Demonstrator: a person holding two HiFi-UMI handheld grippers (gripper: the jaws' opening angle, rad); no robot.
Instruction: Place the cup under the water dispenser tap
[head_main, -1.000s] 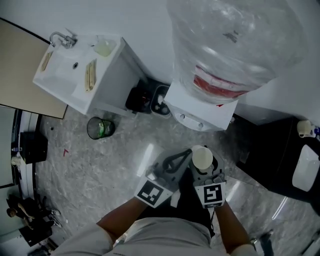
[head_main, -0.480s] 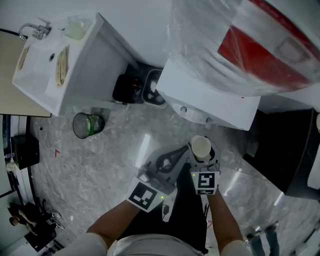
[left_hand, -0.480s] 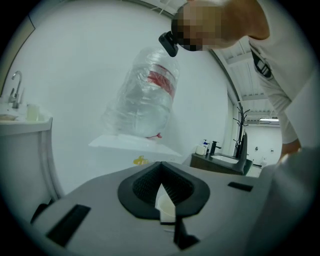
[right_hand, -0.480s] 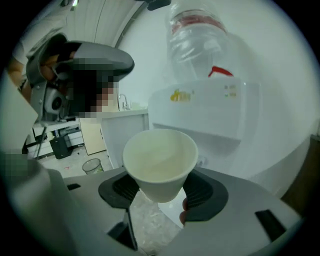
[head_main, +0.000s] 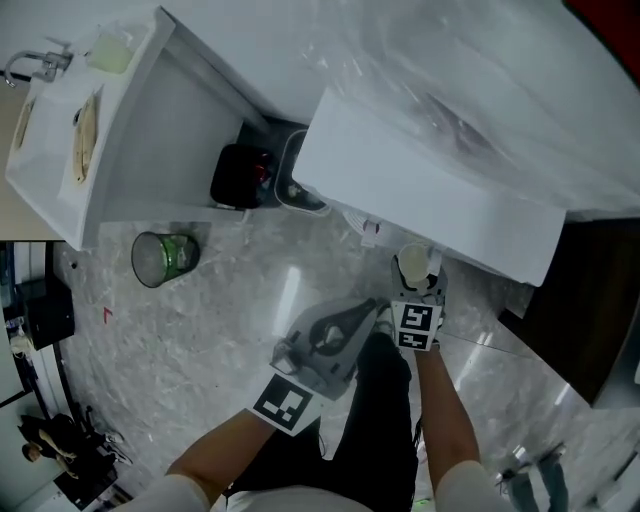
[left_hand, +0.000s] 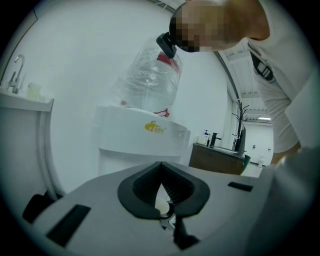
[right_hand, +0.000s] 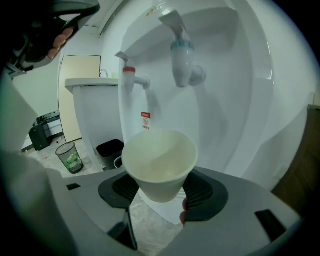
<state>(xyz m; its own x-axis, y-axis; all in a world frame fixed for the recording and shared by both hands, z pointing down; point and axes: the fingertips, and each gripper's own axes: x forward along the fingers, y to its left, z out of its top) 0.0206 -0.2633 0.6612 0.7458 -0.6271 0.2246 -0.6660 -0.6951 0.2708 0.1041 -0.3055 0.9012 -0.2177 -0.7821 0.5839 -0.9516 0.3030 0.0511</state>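
A white paper cup (right_hand: 159, 162) stands upright between the jaws of my right gripper (right_hand: 159, 192), which is shut on its lower part. In the head view the cup (head_main: 412, 265) sits at the front edge of the white water dispenser (head_main: 430, 190), with the right gripper (head_main: 414, 285) just behind it. The blue tap (right_hand: 181, 62) hangs above and slightly beyond the cup, and the red tap (right_hand: 131, 77) is to its left. My left gripper (head_main: 335, 335) is lower left of the cup, shut and empty, and points at the dispenser (left_hand: 140, 140).
A large water bottle (left_hand: 150, 75) tops the dispenser. A black bin (head_main: 240, 178) and a green-tinted waste basket (head_main: 163, 257) stand on the marbled floor at the left. A white sink cabinet (head_main: 90, 130) is further left, and a dark cabinet (head_main: 600, 300) lies right of the dispenser.
Both grippers have sunk and moved toward the dispenser. The cup, held throughout, now sits at the dispenser's front edge below the taps. The dispenser fills much more of the head view.
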